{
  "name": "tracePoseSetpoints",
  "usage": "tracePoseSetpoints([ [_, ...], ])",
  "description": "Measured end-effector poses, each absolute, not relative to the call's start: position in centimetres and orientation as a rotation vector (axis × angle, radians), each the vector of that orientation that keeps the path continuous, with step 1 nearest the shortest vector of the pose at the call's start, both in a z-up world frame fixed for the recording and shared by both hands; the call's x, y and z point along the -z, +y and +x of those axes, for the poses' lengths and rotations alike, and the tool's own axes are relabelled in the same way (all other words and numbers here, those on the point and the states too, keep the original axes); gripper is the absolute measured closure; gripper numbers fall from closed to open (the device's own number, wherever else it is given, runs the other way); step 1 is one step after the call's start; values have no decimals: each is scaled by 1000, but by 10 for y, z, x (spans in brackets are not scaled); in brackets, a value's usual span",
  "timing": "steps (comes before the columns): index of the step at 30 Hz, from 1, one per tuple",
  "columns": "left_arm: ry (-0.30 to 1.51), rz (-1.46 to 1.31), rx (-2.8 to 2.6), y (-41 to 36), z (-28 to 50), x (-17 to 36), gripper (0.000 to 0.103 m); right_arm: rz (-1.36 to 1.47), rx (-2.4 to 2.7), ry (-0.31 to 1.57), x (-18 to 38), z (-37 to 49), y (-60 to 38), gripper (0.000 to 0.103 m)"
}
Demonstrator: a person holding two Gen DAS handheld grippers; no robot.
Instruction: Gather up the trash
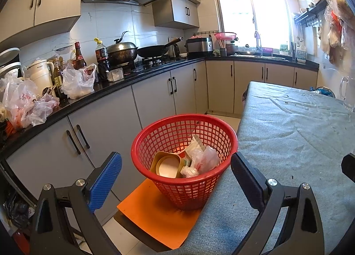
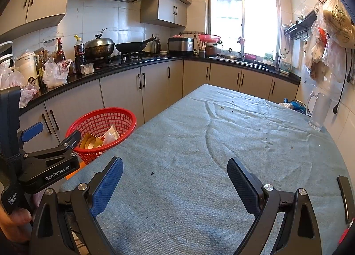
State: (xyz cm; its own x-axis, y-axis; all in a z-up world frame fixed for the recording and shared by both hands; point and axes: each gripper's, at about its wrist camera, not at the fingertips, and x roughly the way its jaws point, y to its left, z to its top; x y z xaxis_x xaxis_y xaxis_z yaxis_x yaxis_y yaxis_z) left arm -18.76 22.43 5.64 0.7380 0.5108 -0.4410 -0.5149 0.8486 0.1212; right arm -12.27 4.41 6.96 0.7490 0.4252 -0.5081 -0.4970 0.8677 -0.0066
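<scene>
Both grippers are spread wide and hold nothing: the left gripper has one blue dimpled pad and one black, framing a red plastic lattice basket just ahead of its tips. Inside the basket lie a gold-rimmed tub and crumpled clear plastic wrappers; it stands on an orange stool against the table edge. The right gripper hovers over the wrinkled grey-blue cloth, basket well off to its left.
</scene>
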Motion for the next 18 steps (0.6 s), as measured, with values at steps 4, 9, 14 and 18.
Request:
tracePoseSetpoints([
  [4,484,-6,-564,224,-187,-57,5,-140,-506,519,-68,-121,41,6],
  [9,485,-5,-562,224,-186,-57,5,-141,-507,525,-66,-120,40,6],
  [14,489,-2,-558,223,-185,-56,5,-138,-507,527,-66,-120,40,6],
  [18,492,-3,-553,222,-184,-56,5,-139,-507,534,-65,-118,39,6],
])
